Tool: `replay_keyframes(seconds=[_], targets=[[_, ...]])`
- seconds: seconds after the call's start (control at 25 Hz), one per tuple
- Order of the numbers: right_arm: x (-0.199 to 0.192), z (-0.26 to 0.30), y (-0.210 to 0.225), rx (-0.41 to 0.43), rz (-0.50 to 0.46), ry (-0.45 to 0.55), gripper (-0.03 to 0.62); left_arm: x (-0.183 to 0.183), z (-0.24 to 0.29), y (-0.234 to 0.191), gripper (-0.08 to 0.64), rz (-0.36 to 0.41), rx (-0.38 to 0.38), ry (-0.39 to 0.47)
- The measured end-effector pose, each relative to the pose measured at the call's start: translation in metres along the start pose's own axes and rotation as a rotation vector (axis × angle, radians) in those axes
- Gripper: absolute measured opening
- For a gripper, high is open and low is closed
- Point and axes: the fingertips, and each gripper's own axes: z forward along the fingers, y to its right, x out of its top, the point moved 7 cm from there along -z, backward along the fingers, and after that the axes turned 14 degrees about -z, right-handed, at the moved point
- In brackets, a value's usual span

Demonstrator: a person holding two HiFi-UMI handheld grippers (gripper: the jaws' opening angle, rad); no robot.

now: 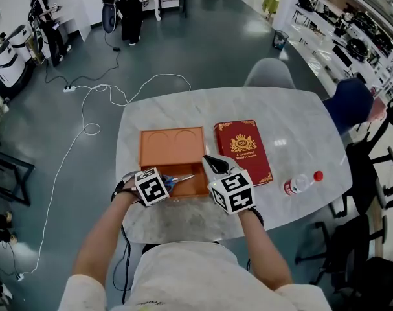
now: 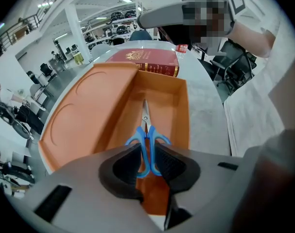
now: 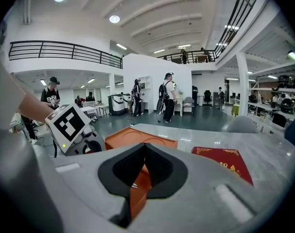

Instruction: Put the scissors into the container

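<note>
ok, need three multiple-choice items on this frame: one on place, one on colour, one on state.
1. Where does the red gold-embossed hardcover book lie, relative to the open orange plastic container?
A to its left
B to its right
C inside it
2. What colour are the handles of the metal-bladed scissors?
A blue
B green
C black
3. What state is the left gripper in?
A open, empty
B shut on the scissors
C shut on nothing

Key: B, the head view shows the book right of the container; A, the handles show blue; B, the jaws clamp the handles.
</note>
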Motion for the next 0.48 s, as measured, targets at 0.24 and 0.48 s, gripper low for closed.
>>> replay_keyframes(seconds=[0.24,0.48], targets=[[-0.0009,0.0011,0.0006,0.009,0.011,-0.007,0.005,-0.0029,0.0027,-0.0017,0.085,-0.003,-0.007,-0.031],[-0.0032,0.0049,0.0003,0.016,0.017,-0.016,0.005,-0.0049,0.004,-0.0049,0.086,-0.031,-0.005,-0.027]])
